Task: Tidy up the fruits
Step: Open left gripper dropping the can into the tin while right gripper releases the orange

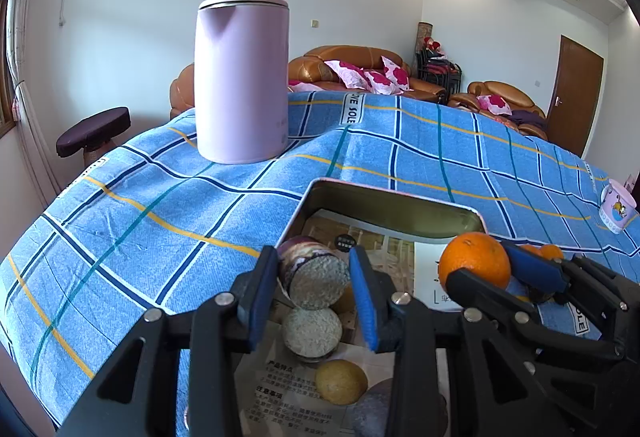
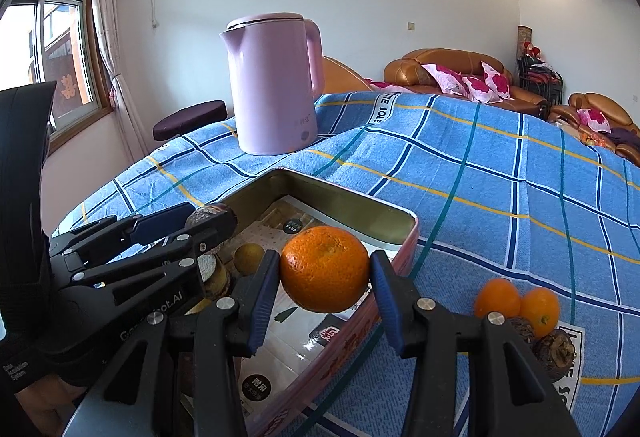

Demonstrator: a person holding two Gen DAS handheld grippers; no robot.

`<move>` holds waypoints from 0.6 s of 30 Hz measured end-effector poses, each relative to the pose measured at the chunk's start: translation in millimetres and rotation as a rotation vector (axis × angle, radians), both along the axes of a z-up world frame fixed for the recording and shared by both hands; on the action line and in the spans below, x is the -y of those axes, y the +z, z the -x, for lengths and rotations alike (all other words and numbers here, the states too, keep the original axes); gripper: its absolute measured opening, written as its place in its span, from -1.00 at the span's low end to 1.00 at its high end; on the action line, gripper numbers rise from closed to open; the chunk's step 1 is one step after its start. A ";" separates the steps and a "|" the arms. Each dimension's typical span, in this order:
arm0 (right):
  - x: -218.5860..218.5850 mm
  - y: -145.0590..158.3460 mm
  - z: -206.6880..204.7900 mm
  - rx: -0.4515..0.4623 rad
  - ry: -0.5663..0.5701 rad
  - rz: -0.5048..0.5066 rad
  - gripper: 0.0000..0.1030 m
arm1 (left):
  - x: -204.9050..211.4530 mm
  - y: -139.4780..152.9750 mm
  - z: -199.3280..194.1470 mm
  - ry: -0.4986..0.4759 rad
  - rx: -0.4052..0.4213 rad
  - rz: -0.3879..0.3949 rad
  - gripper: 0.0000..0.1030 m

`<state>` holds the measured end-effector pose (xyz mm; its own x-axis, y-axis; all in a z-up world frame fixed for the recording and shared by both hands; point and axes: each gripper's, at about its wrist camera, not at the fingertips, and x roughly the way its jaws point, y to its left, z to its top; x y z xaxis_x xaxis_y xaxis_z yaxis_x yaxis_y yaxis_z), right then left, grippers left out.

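Note:
A paper-lined metal tin (image 1: 384, 203) (image 2: 344, 207) lies on the blue checked cloth. My left gripper (image 1: 314, 283) is shut on a purple-skinned cut fruit half (image 1: 312, 275) over the tin's left side. Below it in the tin lie another cut half (image 1: 312, 333), a small yellow fruit (image 1: 340, 381) and a dark fruit (image 1: 372, 413). My right gripper (image 2: 325, 271) is shut on an orange (image 2: 325, 269) (image 1: 474, 263), held above the tin's right rim. The left gripper shows in the right wrist view (image 2: 200, 225).
A pink kettle (image 1: 242, 77) (image 2: 276, 81) stands behind the tin. Two small oranges (image 2: 516, 303) and brown wrinkled fruits (image 2: 554, 351) lie on the cloth right of the tin. A small patterned cup (image 1: 618, 207) sits far right. Sofas and a stool stand beyond the table.

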<state>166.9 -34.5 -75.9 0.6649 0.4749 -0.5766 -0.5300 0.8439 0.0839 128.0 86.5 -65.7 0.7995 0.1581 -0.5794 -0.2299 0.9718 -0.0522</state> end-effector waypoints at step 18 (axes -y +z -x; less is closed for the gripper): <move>62.5 16.5 12.7 0.071 -0.124 0.023 0.28 | 15.3 27.6 27.3 0.001 0.132 0.000 0.72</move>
<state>154.2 -97.0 -59.4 0.7575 0.3734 -0.5355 -0.4251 0.9047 0.0294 100.6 71.2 -38.1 0.8687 0.1589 -0.4691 -0.2218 0.9717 -0.0817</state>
